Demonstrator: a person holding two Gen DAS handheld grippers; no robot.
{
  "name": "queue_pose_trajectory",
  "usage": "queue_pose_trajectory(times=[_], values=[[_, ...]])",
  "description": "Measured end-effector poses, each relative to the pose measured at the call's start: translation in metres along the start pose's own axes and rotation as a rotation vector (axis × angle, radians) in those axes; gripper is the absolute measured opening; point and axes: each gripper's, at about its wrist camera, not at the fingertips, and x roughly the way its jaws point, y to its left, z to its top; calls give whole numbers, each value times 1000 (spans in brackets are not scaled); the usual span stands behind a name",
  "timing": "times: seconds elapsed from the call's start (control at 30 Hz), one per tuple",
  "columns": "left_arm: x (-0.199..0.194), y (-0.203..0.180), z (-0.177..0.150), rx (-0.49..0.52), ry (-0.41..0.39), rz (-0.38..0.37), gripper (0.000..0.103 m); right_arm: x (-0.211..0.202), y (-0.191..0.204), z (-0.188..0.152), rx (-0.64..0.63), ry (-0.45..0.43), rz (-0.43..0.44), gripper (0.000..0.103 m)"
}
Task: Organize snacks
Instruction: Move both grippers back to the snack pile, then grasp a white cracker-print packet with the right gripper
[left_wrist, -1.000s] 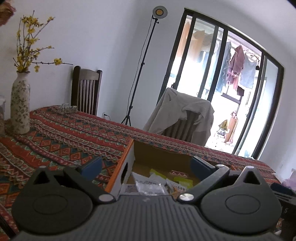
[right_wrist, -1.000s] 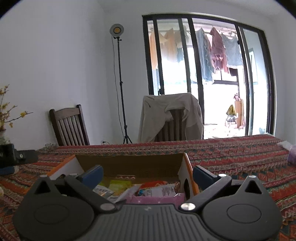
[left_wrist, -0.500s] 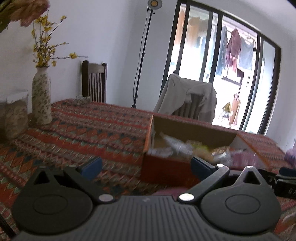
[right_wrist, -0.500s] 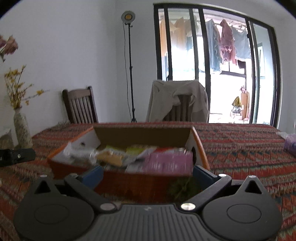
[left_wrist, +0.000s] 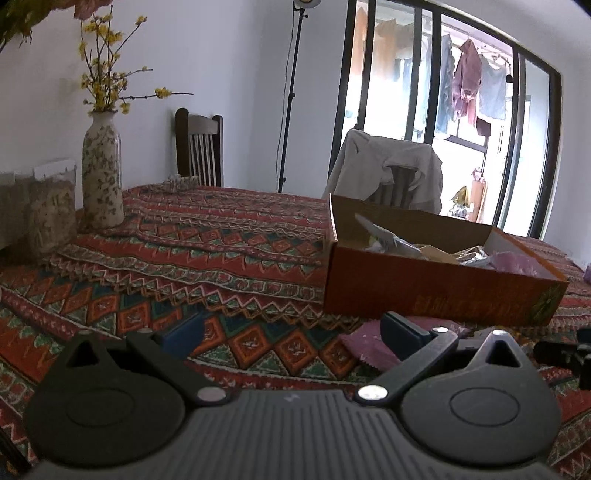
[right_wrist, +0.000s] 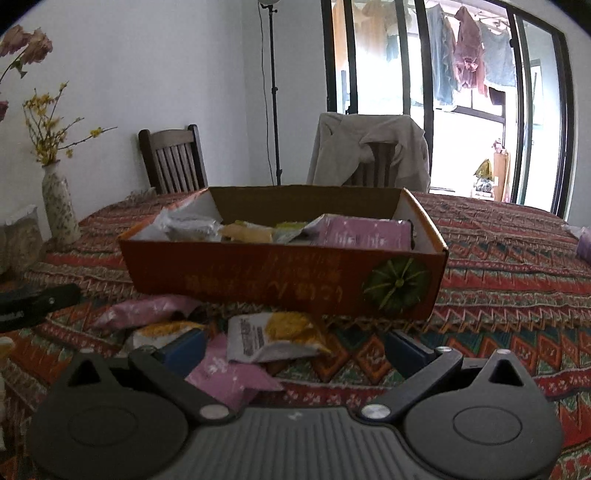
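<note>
right now both of my tongs are spread wide and gripping nothing. my left gripper (left_wrist: 291, 328) sits low in its frame over the patterned cloth (left_wrist: 192, 258), with the orange box (left_wrist: 436, 295) to the right of centre and a purple packet (left_wrist: 365, 347) lying just inside the right finger. my right gripper (right_wrist: 295, 349) faces the box (right_wrist: 280, 280) dead centre; snacks (right_wrist: 258, 230) are heaped inside it, a pink pack (right_wrist: 365, 232) at its right end. in front of the box, loose on the cloth (right_wrist: 509, 273), lie a white and yellow bag (right_wrist: 273, 334), a pink packet (right_wrist: 147, 310) to the left, and another pink one (right_wrist: 232, 376) at the lower middle, between my fingers. a vase (left_wrist: 101, 170) stands at the left of the left view.
</note>
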Motion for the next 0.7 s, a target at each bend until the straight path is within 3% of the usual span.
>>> queue_pose_trajectory(times=[0.5,0.7], values=[[1,6,0,-35,4,-3,103,20,-2,10,-11,42,-10,103],[1,7,0,-43,2,0,103,57,-2,24,-61,150,-3,103]])
